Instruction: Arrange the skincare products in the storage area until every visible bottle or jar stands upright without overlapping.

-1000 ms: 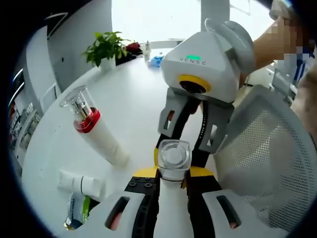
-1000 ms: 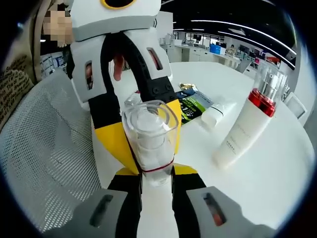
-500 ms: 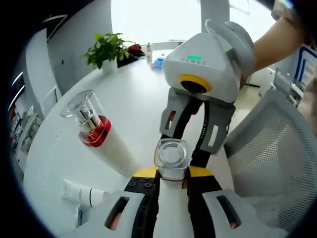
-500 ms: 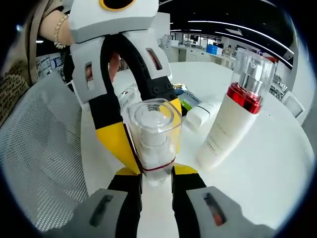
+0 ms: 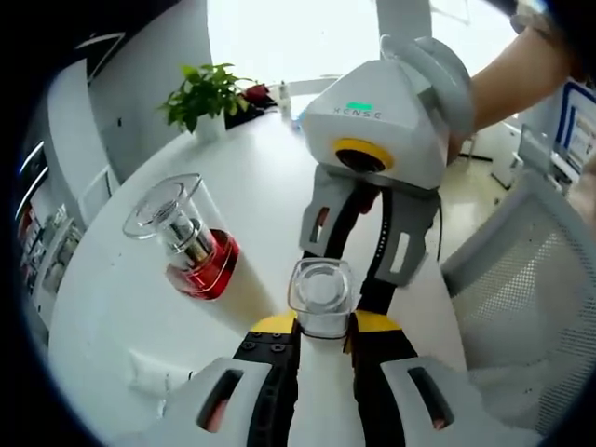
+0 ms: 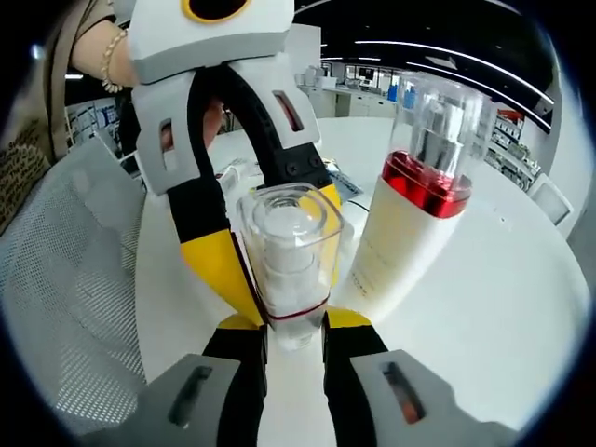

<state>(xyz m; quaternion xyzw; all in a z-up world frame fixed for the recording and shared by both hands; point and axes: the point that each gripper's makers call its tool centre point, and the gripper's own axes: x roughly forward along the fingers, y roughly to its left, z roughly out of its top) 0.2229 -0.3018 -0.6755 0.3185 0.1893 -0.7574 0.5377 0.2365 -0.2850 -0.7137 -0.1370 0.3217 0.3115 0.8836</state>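
A white bottle with a clear cap (image 5: 321, 296) (image 6: 291, 247) is held between both grippers from opposite sides. My left gripper (image 5: 321, 343) is shut on its body, and the right gripper (image 5: 326, 322) faces it with yellow fingertips (image 5: 273, 324) on either side of the same bottle. In the right gripper view my right gripper (image 6: 293, 337) grips the bottle while the left gripper (image 6: 277, 244) reaches in from above. A taller white bottle with a red collar (image 5: 200, 263) (image 6: 417, 209) stands on the white table (image 5: 251, 177) right beside the held bottle.
A white tube (image 5: 154, 374) lies on the table at lower left. A grey mesh chair (image 5: 526, 307) (image 6: 65, 279) sits at the table's edge. A potted plant (image 5: 207, 93) stands at the far end. A person's hand (image 5: 507, 65) holds the right gripper.
Both views have moved closer to the red-collared bottle, which now looms large next to the held bottle. The tube and packets have slid mostly out of sight. Both grips are unchanged.
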